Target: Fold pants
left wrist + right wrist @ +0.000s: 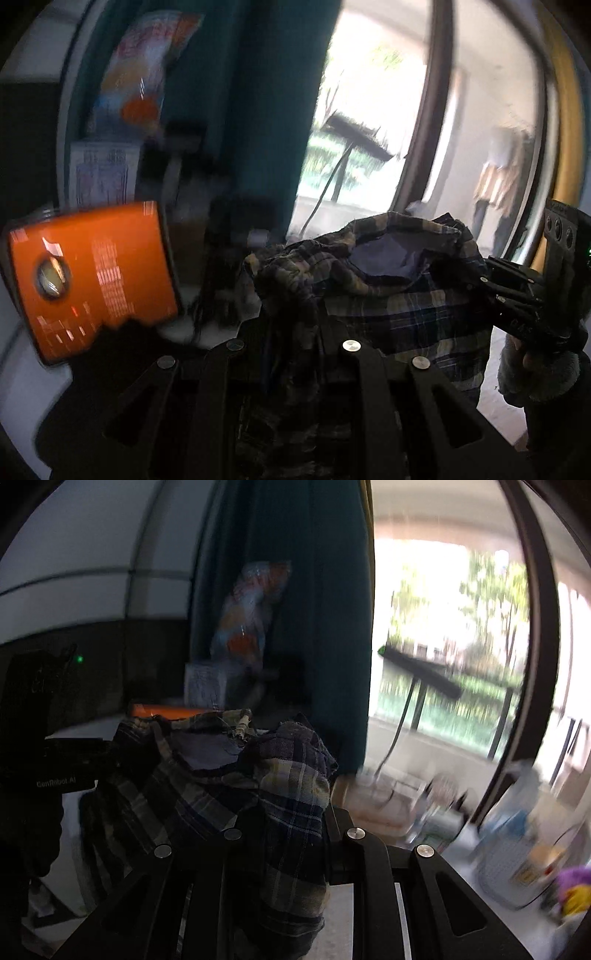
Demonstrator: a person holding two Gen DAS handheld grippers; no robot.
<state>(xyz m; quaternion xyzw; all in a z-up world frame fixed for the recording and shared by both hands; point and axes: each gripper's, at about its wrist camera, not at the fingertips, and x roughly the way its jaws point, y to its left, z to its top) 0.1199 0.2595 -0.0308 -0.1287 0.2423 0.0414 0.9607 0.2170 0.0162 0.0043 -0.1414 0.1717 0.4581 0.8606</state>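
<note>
Both grippers are up off the surface with the plaid pants (402, 295) strung between them, bunched, waistband side up and the plain dark lining showing at the top

Left gripper (291, 354): jaws nearly together, pinching a gathered fold of the pants; cloth runs down between the fingers (365, 373) and hangs below. Right gripper (291, 842): same story, jaws close together and clamped on a wad of plaid that spills over and under the fingers (364, 853)

Each camera sees the other tool: right one at the far right of the left view (535, 291), gripped by a hand in a grey cuff (535, 369); left one dark at the far left of the right view (62, 764), with the cloth leading into it (grip point itself is too dark to read there)

Background is motion-blurred. Orange box (92, 277) at left of the left view, teal curtain (314, 609) behind, bright window (443, 646) to the right. Clear plastic bottle (517, 853) and blurred clutter on a white table (458, 838) at lower right of the right view
</note>
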